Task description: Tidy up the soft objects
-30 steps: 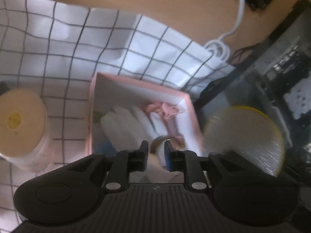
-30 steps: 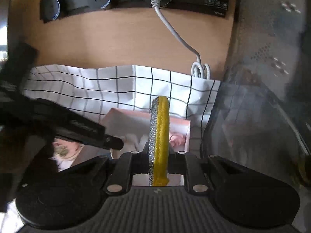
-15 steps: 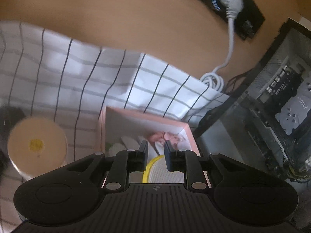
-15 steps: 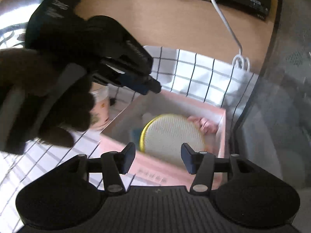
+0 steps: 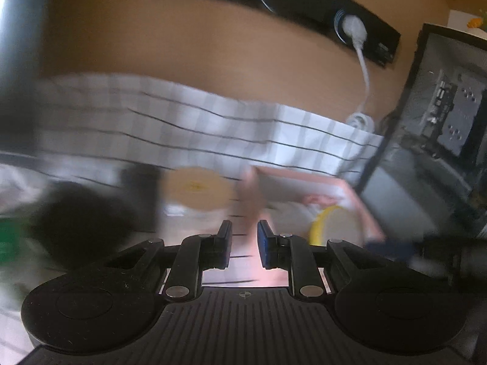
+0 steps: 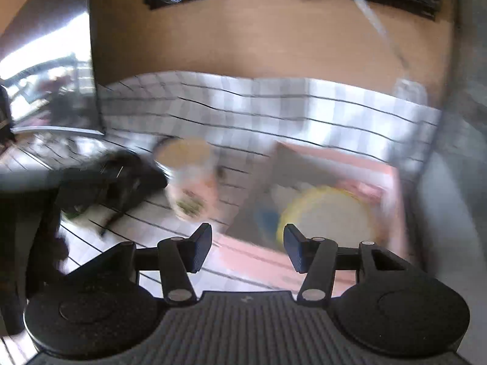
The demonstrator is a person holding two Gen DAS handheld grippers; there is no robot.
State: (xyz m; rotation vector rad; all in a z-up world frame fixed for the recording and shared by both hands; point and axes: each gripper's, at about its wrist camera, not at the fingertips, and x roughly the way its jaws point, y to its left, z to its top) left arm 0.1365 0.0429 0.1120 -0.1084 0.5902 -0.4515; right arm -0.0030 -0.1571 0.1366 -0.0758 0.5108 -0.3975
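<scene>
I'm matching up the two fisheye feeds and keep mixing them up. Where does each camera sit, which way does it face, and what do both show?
Left wrist: sits on the left gripper, looking forward and downward over its narrow-gapped, empty fingers at the checked white cloth; the right gripper's tip shows blurred at right.
Right wrist: sits on the right gripper, jaws just opened and empty, facing the shallow pink box; a dark shape at left is too blurred to name.
Shared: the box, the round yellow-rimmed sponge inside it, the round cream-lidded jar, the cloth.

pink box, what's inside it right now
A round yellow-rimmed sponge pad lies flat in the pink box, with something pink at the far end. Blur and the pad hide whatever lies beneath.
</scene>
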